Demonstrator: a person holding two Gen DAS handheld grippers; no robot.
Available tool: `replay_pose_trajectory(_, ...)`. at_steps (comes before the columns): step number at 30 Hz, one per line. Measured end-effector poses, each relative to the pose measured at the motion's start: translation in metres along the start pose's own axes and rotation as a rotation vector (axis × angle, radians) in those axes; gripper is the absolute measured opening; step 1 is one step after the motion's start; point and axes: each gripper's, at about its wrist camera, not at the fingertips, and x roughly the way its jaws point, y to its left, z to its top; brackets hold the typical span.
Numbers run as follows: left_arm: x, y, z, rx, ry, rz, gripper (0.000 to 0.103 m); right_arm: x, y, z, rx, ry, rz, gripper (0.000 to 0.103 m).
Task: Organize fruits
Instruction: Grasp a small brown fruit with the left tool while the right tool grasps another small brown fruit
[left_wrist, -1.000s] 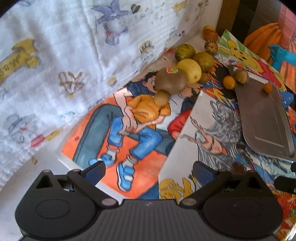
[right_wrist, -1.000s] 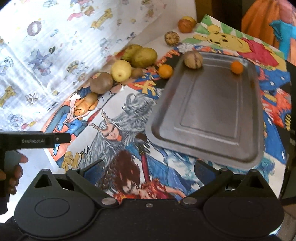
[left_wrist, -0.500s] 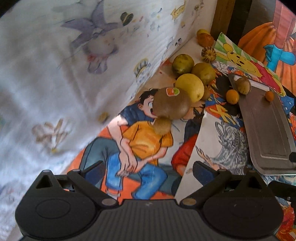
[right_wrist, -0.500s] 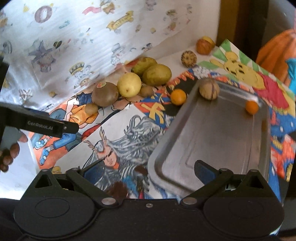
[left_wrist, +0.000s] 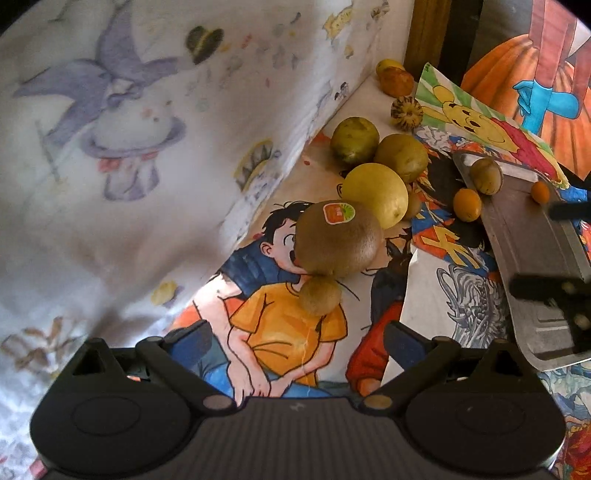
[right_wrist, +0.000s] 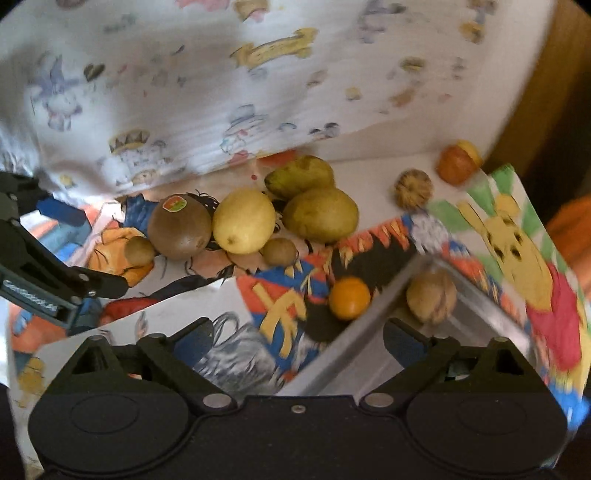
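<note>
A big brown kiwi with a sticker (left_wrist: 338, 240) (right_wrist: 180, 227) lies on the cartoon mat with a small brown fruit (left_wrist: 319, 295) (right_wrist: 139, 251) against it. Behind are a yellow lemon (left_wrist: 375, 195) (right_wrist: 243, 220), two green-yellow pears (right_wrist: 320, 214) and another small brown fruit (right_wrist: 279, 252). A small orange (right_wrist: 349, 298) lies beside the metal tray (left_wrist: 532, 251) (right_wrist: 373, 332), which holds a walnut-like fruit (right_wrist: 431, 301) and a tiny orange (left_wrist: 540, 192). My left gripper (left_wrist: 297, 341) is open, just short of the small brown fruit. My right gripper (right_wrist: 297, 341) is open over the tray's edge.
A white printed cloth (left_wrist: 129, 147) rises along the left. A striped round fruit (right_wrist: 413, 189) and an orange-red fruit (right_wrist: 456, 164) lie at the far back by a wooden post (left_wrist: 424, 33). The left gripper shows at the left of the right wrist view (right_wrist: 44, 273).
Both grippers have moved forward toward the fruits. The left now sits close to the kiwi and small brown fruit; the right has advanced over the tray's near corner.
</note>
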Motion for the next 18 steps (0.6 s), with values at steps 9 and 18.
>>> replay_pose_trajectory(9, 0.014, -0.002, 0.01, -0.026, 0.021, -0.015, 0.092, 0.045, -0.002, 0.031, -0.154, 0.024, 0.054, 0.085)
replay_pose_trajectory(18, 0.024, -0.004, 0.013, -0.047, 0.05, -0.048, 0.076, 0.07, 0.001, 0.045, -0.205, 0.02, 0.077, 0.057)
